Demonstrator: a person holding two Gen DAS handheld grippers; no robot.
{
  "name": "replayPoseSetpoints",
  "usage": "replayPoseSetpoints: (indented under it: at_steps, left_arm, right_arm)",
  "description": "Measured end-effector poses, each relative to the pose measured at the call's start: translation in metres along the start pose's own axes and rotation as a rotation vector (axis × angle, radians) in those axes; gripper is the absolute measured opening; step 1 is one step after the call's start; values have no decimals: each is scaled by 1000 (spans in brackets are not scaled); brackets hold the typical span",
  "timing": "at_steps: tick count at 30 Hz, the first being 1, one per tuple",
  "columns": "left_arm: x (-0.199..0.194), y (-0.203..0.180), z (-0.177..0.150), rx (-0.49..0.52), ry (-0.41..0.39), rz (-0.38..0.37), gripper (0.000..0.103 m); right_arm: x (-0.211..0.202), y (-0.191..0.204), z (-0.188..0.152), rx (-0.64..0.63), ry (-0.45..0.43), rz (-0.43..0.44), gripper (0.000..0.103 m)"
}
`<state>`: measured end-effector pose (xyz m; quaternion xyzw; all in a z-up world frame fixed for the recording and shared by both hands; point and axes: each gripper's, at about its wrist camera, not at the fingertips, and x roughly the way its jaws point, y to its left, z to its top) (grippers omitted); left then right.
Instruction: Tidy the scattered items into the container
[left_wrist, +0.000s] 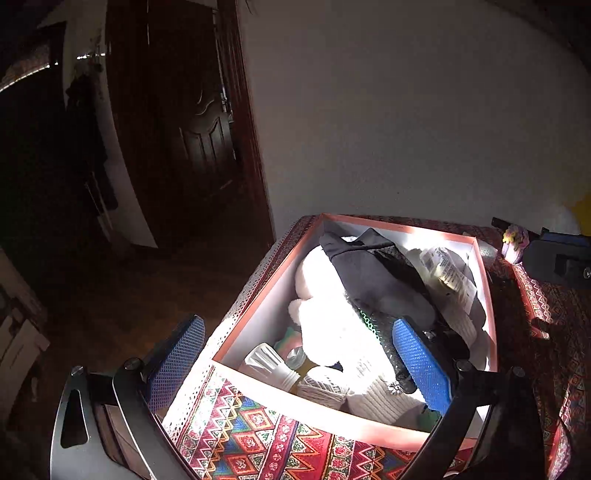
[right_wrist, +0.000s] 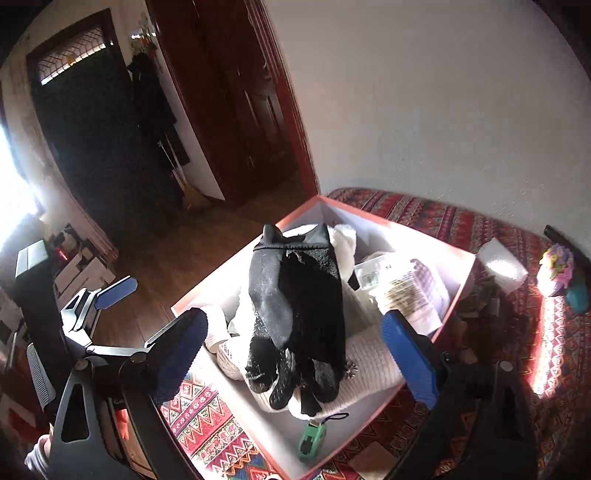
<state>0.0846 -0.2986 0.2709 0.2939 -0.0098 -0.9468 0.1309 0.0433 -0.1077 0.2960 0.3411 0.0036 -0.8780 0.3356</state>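
Left gripper (left_wrist: 299, 360) wide, empty | right gripper (right_wrist: 295, 354) wide over box (right_wrist: 458, 295)

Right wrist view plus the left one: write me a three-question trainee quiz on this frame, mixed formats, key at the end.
1. True or false: the left gripper and the right gripper are both open and hold nothing.
2. What lies on top of the pile in the box?
A. black garment
B. green tape measure
C. white foam block
3. Fill in: the colourful knitted toy sits ____ the box, on the patterned cloth.

Key: 1 true; 2 A; 3 outside.
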Motion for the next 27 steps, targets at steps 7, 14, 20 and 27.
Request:
replayPoseSetpoints:
  at_steps: [7,14,20,27]
  left_arm:
    - [-141,-78,-37,46,-125,-22,103]
    - [-216,-171,-81,46,-131,-165,103]
    - [-237,-221,-100,66,-164,-159,103]
    - [-215,-244,-108,17,-186,-230,103]
  right_arm:
    - [-159,-19,-58,26,-216,-61,102]
    - [-238,-54,-148,78,-280,-263,102]
    - [-271,-86,-193,141,-268,-384,102]
    - [-272,-134,-211,219,-240,-462,102]
